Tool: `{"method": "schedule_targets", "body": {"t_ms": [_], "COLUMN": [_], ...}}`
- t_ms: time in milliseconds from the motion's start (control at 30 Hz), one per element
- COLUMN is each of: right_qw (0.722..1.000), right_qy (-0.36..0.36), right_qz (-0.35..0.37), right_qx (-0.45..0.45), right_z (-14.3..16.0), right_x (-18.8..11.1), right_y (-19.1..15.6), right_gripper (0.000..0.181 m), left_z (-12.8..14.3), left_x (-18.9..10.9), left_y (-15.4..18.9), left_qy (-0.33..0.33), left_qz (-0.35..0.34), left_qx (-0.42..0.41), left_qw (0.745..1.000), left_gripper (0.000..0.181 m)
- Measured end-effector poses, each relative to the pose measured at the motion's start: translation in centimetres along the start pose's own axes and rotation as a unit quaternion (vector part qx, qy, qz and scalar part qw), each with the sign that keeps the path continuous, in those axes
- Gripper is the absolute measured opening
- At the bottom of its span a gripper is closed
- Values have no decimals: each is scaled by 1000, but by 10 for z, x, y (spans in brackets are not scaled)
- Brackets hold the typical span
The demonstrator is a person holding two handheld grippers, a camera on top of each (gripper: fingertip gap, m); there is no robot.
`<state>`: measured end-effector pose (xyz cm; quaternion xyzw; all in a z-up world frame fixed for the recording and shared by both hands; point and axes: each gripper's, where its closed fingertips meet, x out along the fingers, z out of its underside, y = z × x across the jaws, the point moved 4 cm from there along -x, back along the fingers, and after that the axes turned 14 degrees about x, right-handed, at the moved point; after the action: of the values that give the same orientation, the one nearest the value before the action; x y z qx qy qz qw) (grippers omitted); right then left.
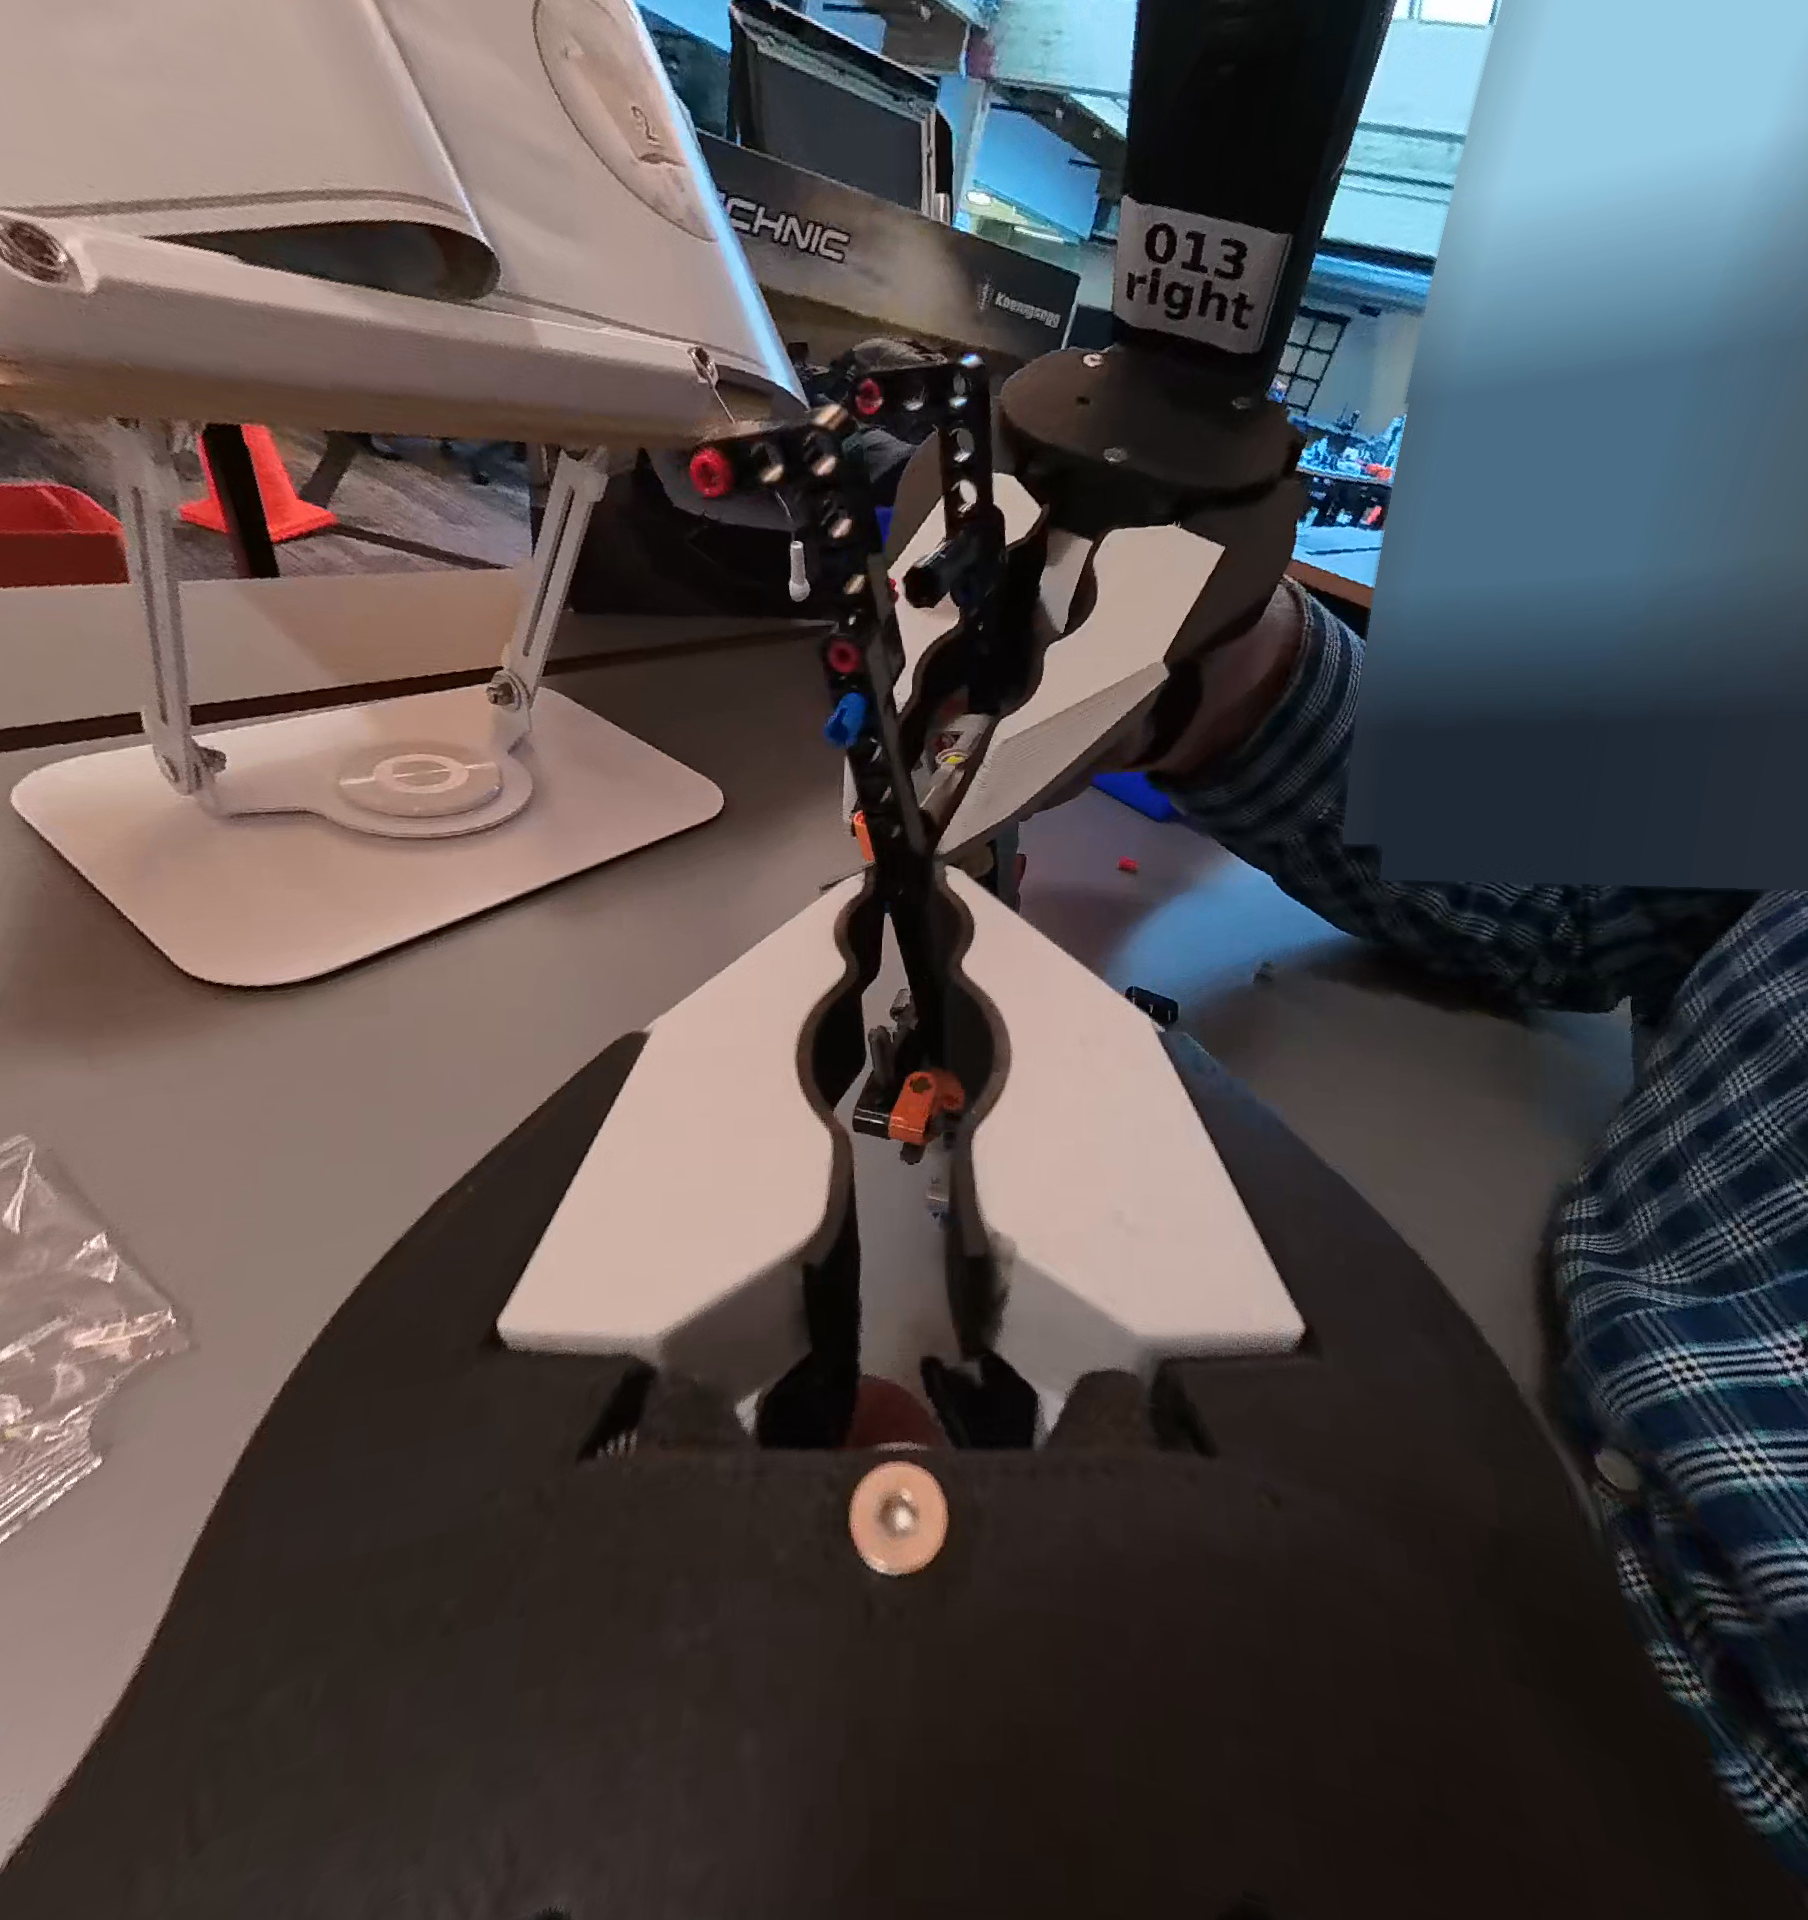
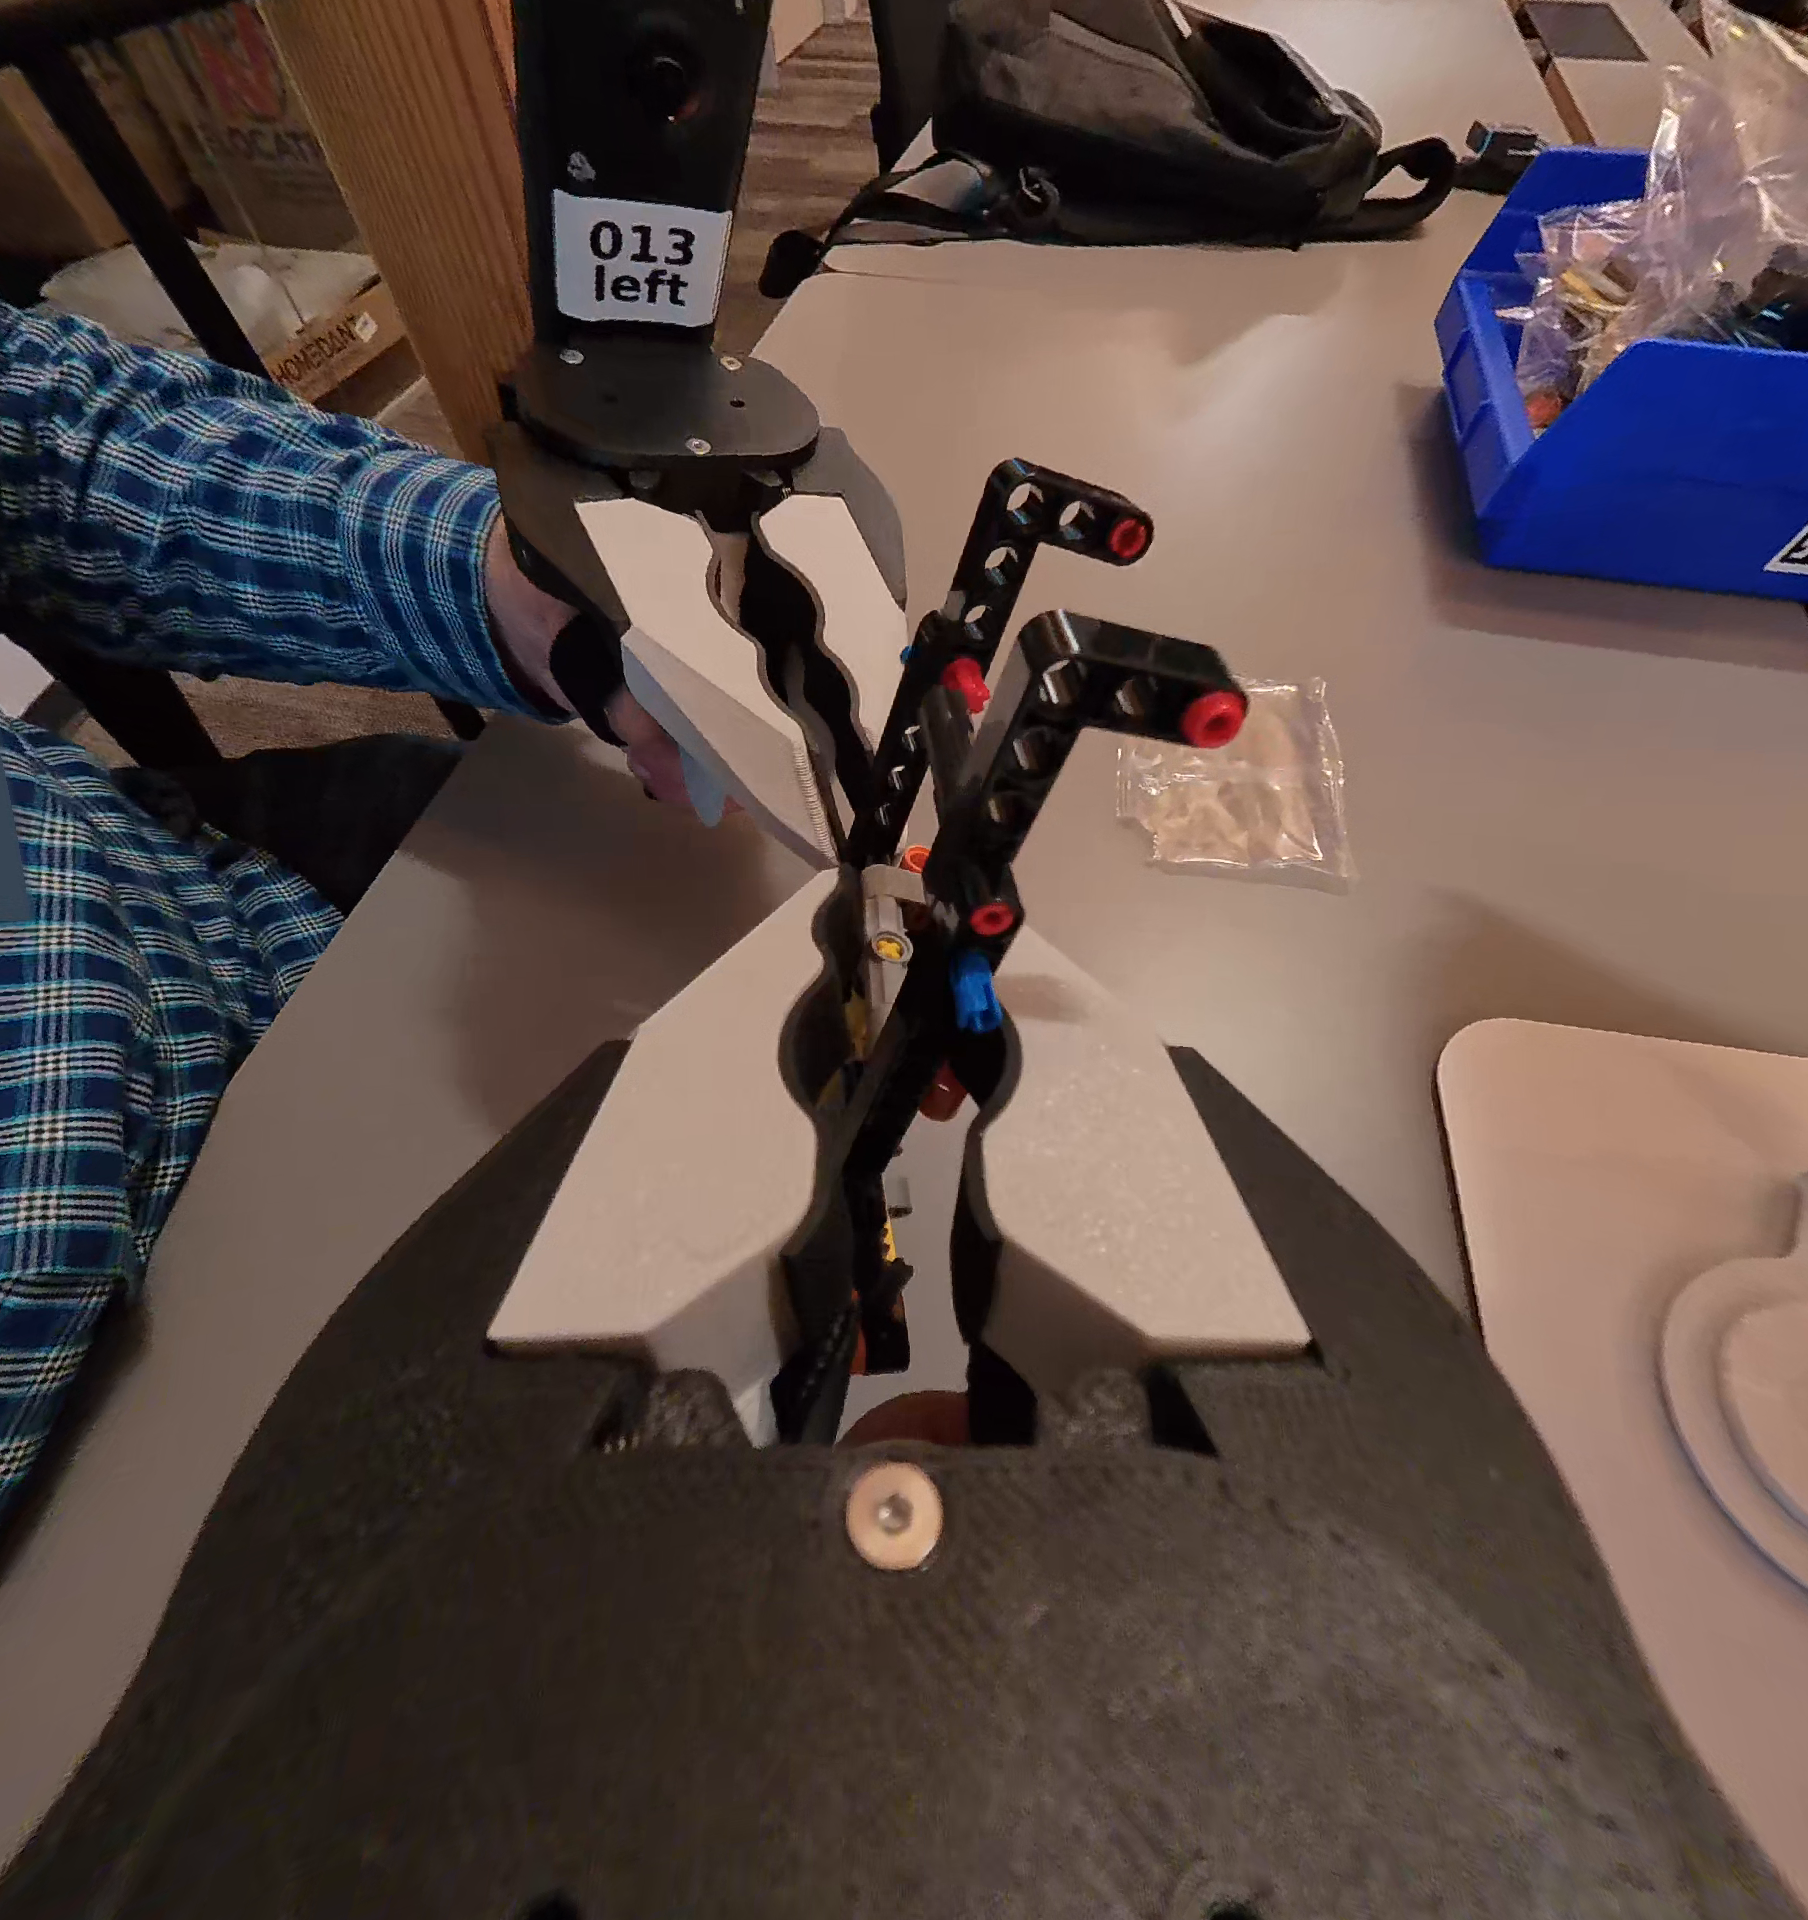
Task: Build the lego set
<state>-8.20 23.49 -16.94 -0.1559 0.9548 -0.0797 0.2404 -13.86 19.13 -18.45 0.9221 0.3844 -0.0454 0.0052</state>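
Both grippers are clamped on the black lego frame [image 1: 884, 748], left gripper [image 1: 905, 883] meeting right gripper [image 2: 884, 894] tip to tip. Only the right wrist view shows the blue bin [image 2: 1669, 436] beyond the frame; the left shows the white stand [image 1: 360, 831].

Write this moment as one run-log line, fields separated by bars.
left gripper: shut on black beam Lego assembly | right gripper: shut on same assembly | assembly above grey table

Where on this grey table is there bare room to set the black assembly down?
Bare grey tabletop lies between the blue parts bin and small clear plastic bag. Another patch lies between the white stand base and crumpled clear bag. Crowded: the middle, both grippers.
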Motion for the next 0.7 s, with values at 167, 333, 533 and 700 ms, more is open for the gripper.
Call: {"method": "schedule_targets", "body": {"t_ms": [167,333,533,700], "right_qw": [1000,1000,1000,1000], "right_qy": [-4,-5,7,17], "right_qz": [-11,-27,-21,-1], "right_qx": [-12,-10,-9,-14], "right_z": [1,2,1,-1], "right_x": [-1,-1,2,-5], "right_y": [-4,-6,-7,0], "right_gripper": [11,11,12,37], "left_z": [-1,-1,0,0], "left_x": [-1,0,-3,-5], "left_y": [3,6,5,3], "left_qy": [0,5,5,-1], "left_qz": [13,31,26,14], "left_qx": [22,24,34,31], "left_qw": [1000,999,999,999], "left_gripper": [4,4,4,4]}}
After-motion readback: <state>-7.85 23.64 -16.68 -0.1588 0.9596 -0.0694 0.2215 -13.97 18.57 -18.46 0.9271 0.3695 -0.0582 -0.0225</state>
